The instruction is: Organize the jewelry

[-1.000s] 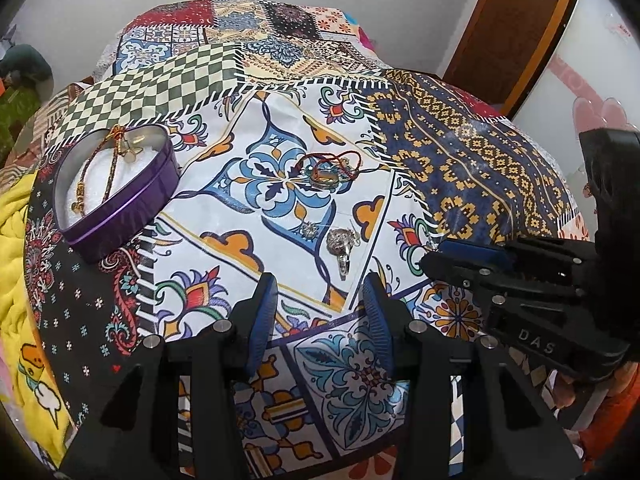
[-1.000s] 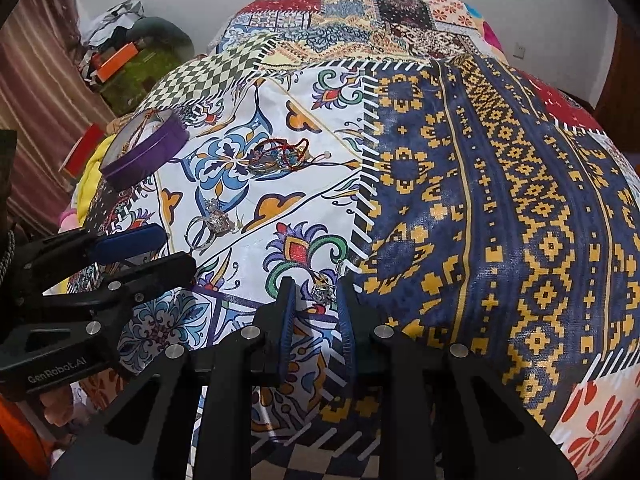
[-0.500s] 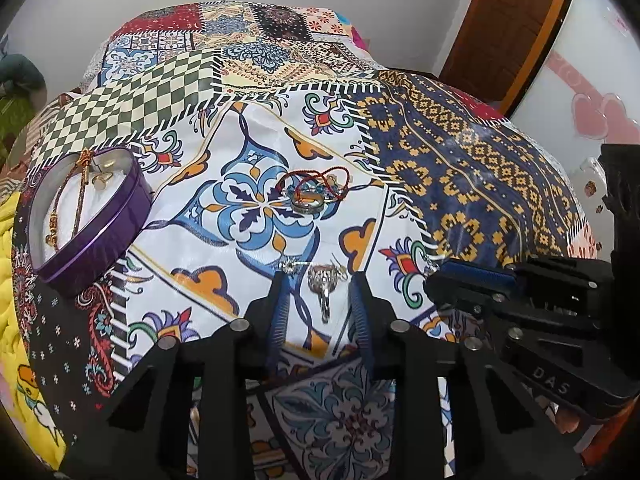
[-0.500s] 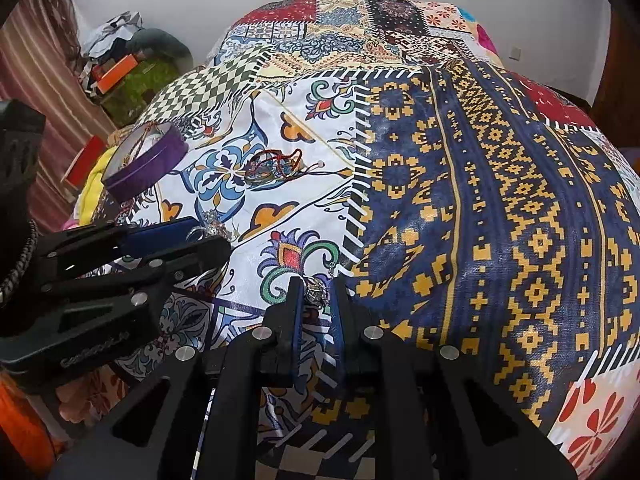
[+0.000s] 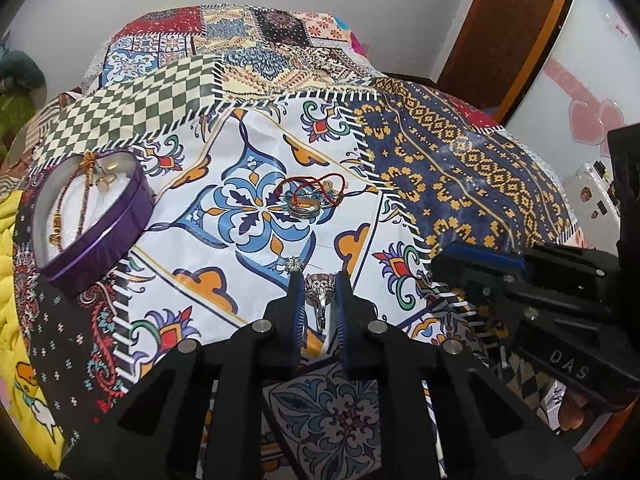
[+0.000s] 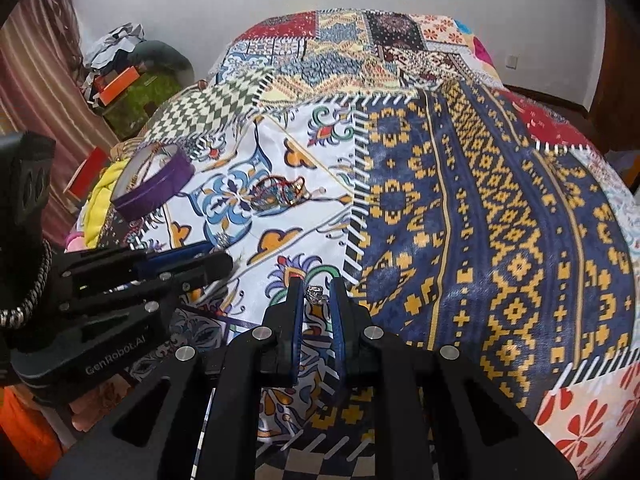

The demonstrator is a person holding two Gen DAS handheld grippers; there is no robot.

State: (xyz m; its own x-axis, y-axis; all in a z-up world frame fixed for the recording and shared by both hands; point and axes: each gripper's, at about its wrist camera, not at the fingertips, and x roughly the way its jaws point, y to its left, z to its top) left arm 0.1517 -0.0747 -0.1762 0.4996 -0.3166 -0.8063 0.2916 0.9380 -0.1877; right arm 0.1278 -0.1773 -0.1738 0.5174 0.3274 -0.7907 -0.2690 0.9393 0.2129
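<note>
My left gripper [image 5: 318, 286] is shut on a large silver ring [image 5: 319, 294] with a pale stone, just above the patterned bedspread. My right gripper [image 6: 316, 290] is shut on a small silver ring [image 6: 316, 294]. A purple heart-shaped tin [image 5: 86, 216] sits at the left with a beaded necklace and gold earrings inside; it also shows in the right wrist view [image 6: 154, 186]. A tangle of red cord bracelets and a bangle [image 5: 310, 198] lies in the middle of the white panel. A tiny sparkly stud [image 5: 294, 264] lies just left of the left fingertips.
The bed [image 5: 460, 184] is covered with a patchwork spread. A yellow blanket [image 5: 12, 280] lies at the left edge. A wooden door [image 5: 504, 32] stands at the back right. Clutter and a green bag [image 6: 136, 92] sit on the floor at the far left.
The left gripper moved forward over the large silver ring and shut on it. The right gripper narrowed onto the small ring and stays near the same spot.
</note>
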